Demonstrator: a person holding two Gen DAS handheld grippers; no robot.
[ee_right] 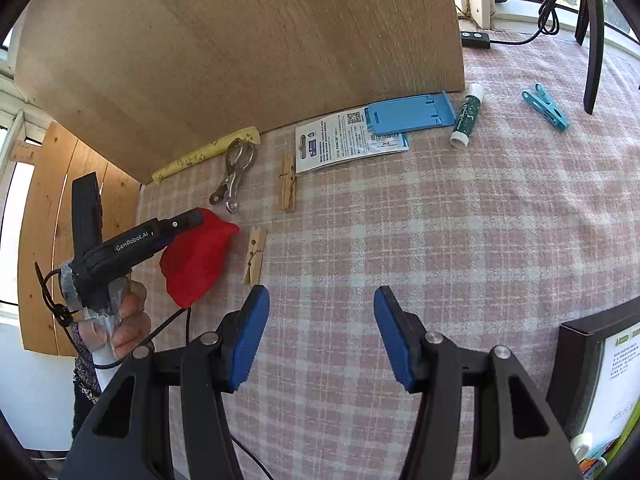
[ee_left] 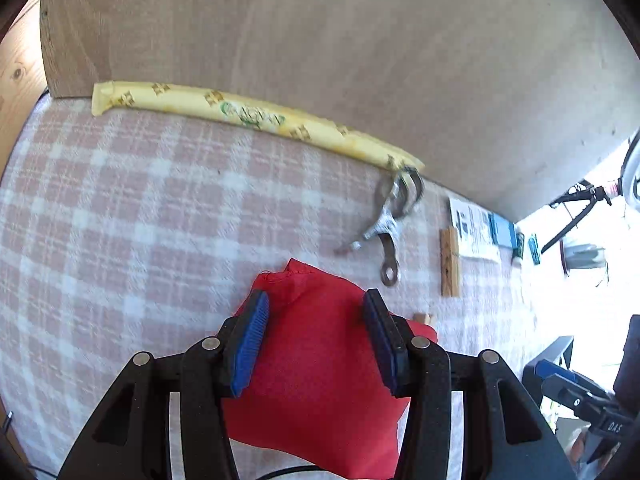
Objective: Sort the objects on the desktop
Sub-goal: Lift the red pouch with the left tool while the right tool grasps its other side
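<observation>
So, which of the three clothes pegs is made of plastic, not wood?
The teal peg, lying far right beyond the glue stick. The other two pegs are bare wood and lie nearer the red cloth.

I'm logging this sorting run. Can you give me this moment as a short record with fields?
surface: pink checked tablecloth
left tool: open, straddling the red cloth pouch
right tool: open, empty, above the cloth
clothespins: two wooden, one teal
other items: metal clip, glue stick, blue plastic holder
</observation>
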